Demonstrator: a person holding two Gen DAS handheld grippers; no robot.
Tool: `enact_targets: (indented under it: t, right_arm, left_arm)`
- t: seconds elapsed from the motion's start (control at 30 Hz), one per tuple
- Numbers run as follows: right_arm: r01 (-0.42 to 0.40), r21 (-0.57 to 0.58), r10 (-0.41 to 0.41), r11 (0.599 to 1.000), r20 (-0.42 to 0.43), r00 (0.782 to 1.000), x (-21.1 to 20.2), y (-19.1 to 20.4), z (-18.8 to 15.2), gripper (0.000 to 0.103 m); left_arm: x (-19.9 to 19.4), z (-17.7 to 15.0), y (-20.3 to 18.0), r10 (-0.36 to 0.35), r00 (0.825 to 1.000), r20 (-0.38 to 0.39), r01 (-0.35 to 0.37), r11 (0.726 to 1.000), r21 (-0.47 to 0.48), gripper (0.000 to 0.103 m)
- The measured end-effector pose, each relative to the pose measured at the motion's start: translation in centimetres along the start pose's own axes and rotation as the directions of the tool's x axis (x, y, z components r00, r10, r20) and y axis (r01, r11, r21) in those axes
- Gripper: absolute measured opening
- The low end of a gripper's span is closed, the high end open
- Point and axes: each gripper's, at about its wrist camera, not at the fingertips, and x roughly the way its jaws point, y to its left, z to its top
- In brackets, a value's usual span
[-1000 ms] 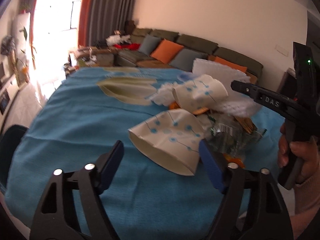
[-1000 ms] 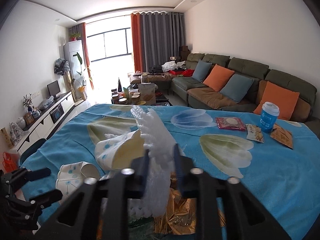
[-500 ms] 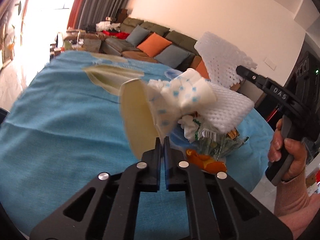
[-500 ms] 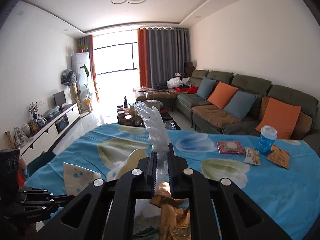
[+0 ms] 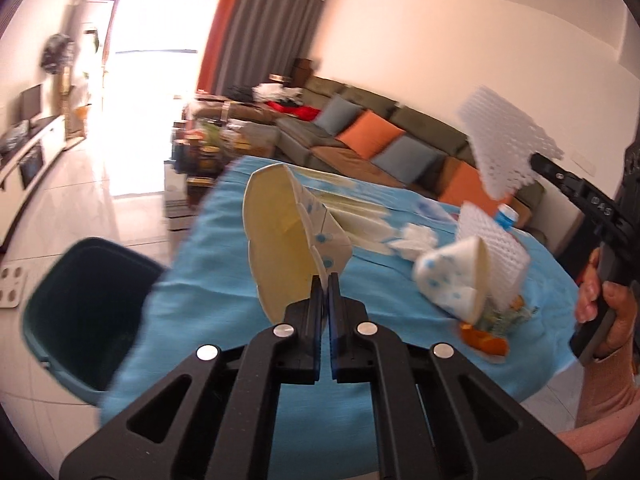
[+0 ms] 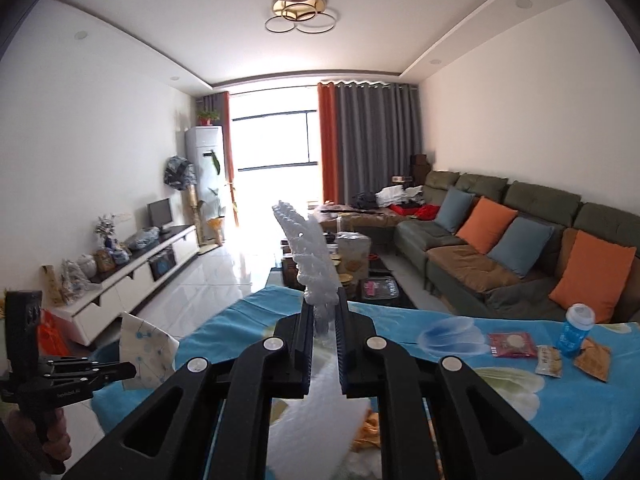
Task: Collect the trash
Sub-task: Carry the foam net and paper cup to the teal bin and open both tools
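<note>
A tabletop (image 6: 600, 420) is draped in blue floral cloth; a blue cup (image 6: 575, 330), snack packets (image 6: 549, 360) and crumpled trash (image 5: 472, 280) are borne on it.

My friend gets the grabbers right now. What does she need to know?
Left gripper: shut on a flattened paper cup, lifted off the table.
Right gripper: shut on a white foam net, held up too.
Dark green bin: on the floor beside the table's left edge, in the left wrist view.
Left on the blue tablecloth: another crushed paper cup, more foam net, wrappers under them; far side has a blue cup and snack packets.
Done: two pieces picked up. Nothing visibly dropped in yet.
</note>
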Motion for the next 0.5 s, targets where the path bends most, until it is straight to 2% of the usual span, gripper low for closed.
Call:
enact_targets:
  t: [0.13,0.27,0.4,0.5]
  right_arm:
    - [-0.055,-0.049,0.054,0.997,-0.020,0.998,1.3,2.8,0.0,0.009]
    - [-0.138,-0.039,0.136,0.990,-0.060,0.989,3.0,5.0,-0.2,0.009]
    - [-0.261,-0.032,0.256,0.965,-0.114,0.960,4.7,8.6,-1.0,0.009]
    - [-0.359,-0.044,0.346,0.932,-0.174,0.922,6.9,12.3,-1.9,0.009]
  left_arm:
    - [-1.7,0.7,4.1,0.083,0.996,0.017,-0.083,0.996,-0.047,0.003]
    - [-3.1,0.6,7.7,0.155,0.988,0.019,-0.153,0.984,-0.092,0.003]
    - [-4.5,0.4,11.4,0.232,0.973,0.011,-0.229,0.965,-0.125,0.003]
    - [-5.5,-0.1,14.2,0.284,0.959,-0.005,-0.282,0.948,-0.151,0.003]
